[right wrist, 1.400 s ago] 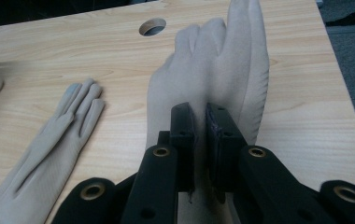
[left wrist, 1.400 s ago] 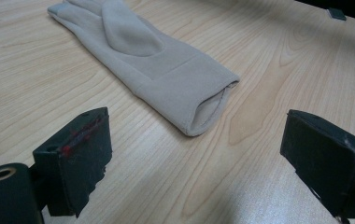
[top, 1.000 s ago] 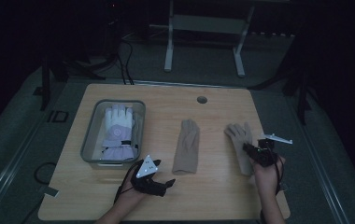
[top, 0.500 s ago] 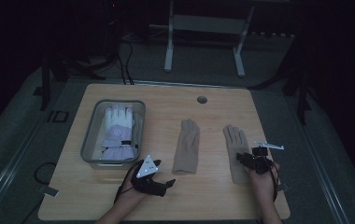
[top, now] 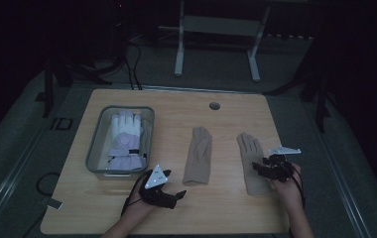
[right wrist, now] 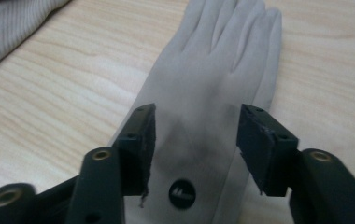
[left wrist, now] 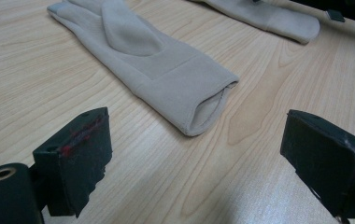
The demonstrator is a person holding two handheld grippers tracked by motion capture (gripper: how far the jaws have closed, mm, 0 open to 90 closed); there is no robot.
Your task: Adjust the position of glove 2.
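Two beige gloves lie flat on the wooden table (top: 166, 111). The middle glove (top: 198, 156) (left wrist: 157, 65) has its cuff toward my left gripper (top: 179, 194) (left wrist: 194, 140), which rests open just short of it with nothing between its jaws. The right glove (top: 248, 148) (right wrist: 217, 56) lies fingers away from me. My right gripper (top: 258, 167) (right wrist: 195, 135) hovers over its wrist part. Its jaws have just been opening and stand apart, with the glove below them and not pinched.
A clear plastic bin (top: 95, 148) at the left holds a white and lavender glove (top: 125, 136). A cable hole (top: 214, 106) sits near the table's far edge. The right hand is close to the table's right edge. Metal stand legs (top: 179, 49) rise beyond the table.
The right gripper's jaws have opened and let go of the right glove, which now lies flat and straighter. The right hand drew slightly toward the front. The left gripper stayed still.
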